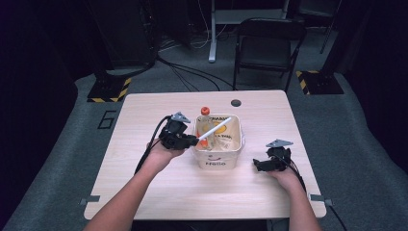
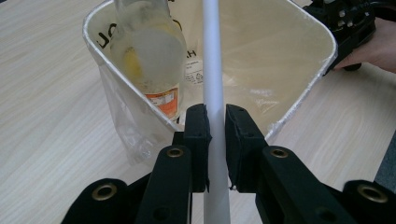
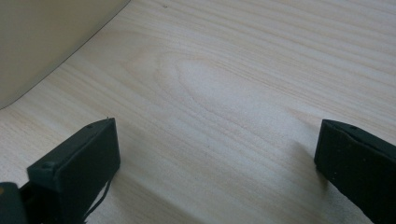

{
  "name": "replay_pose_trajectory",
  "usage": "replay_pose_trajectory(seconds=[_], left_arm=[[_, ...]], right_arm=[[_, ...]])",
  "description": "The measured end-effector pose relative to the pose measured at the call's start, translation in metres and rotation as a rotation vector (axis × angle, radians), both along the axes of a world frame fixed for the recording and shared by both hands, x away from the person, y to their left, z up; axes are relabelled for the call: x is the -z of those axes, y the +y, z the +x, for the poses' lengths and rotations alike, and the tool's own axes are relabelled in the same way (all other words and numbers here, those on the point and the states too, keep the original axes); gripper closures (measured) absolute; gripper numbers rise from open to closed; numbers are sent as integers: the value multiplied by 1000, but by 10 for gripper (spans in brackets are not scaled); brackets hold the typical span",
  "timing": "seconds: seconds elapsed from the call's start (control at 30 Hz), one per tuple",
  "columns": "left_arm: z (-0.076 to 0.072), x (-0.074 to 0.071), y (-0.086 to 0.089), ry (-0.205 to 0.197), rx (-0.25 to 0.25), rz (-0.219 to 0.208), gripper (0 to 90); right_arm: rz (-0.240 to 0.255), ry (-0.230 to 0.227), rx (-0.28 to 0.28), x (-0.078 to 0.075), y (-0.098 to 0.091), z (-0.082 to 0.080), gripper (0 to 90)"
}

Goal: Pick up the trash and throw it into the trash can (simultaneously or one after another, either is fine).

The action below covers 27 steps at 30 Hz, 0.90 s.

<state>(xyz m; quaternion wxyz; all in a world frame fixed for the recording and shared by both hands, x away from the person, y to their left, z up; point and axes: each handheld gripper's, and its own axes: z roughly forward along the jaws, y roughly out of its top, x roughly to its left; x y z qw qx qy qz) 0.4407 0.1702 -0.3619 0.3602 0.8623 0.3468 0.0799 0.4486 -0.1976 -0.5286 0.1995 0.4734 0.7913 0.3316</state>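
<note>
A white bin (image 1: 217,153) lined with a clear plastic bag stands in the middle of the table. A clear bottle (image 1: 205,117) with an orange cap leans in its far left corner. My left gripper (image 1: 191,140) sits at the bin's left rim, shut on a white tube (image 1: 215,128) that slants up over the bin's mouth. In the left gripper view the tube (image 2: 212,70) runs straight up between the closed pads (image 2: 198,135), over the bin's rim (image 2: 95,42) and beside the bottle (image 2: 149,51). My right gripper (image 1: 260,166) rests on the table right of the bin, open (image 3: 215,154) with nothing between its jaws.
The bin's wall (image 3: 42,37) stands just left of the right gripper. A folding chair (image 1: 267,48) stands beyond the table's far edge. A round grommet hole (image 1: 235,102) sits near the far edge. The other hand's gripper (image 2: 348,23) shows past the bin.
</note>
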Motion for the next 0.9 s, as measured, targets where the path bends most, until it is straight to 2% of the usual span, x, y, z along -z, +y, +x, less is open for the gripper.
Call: replay_pose_trajectory(seconds=[0.2,0.5,0.8,0.87,0.9], left_arm=[[6,4,-7,10,-2,23,796],[11,8,-15,19,-5,14,794],[16,11,-21,18,-9,23,784],[16,10,-20,14,-7,21,729],[16,10,-19,16,-11,14,729]], right_arm=[[1,1,0,0,0,0,0],[1,0,0,0,0,0,0],[2,3,1,0,0,0,0],[2,3,1,0,0,0,0],[2,3,1,0,0,0,0]])
